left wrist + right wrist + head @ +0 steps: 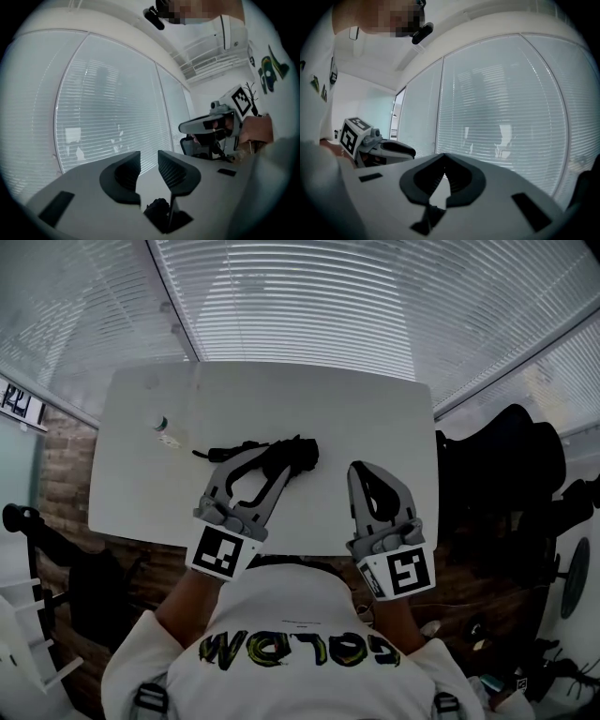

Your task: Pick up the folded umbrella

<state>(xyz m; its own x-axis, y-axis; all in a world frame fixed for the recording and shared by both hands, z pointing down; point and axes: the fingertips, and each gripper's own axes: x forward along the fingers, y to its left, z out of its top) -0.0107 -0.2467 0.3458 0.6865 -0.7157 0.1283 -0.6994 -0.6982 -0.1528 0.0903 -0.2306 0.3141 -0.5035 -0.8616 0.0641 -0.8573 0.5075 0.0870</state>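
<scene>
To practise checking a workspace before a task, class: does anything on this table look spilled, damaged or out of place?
Nothing stands out. The folded umbrella lies flat on the white table, its thin strap trailing to the left. A small bottle sits apart from it. No spill or damage shows.

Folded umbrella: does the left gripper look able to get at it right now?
Probably yes. The left gripper, jaws apart with nothing gripped, hovers right at the folded umbrella on the table; the small bottle stands clear to one side.
</scene>
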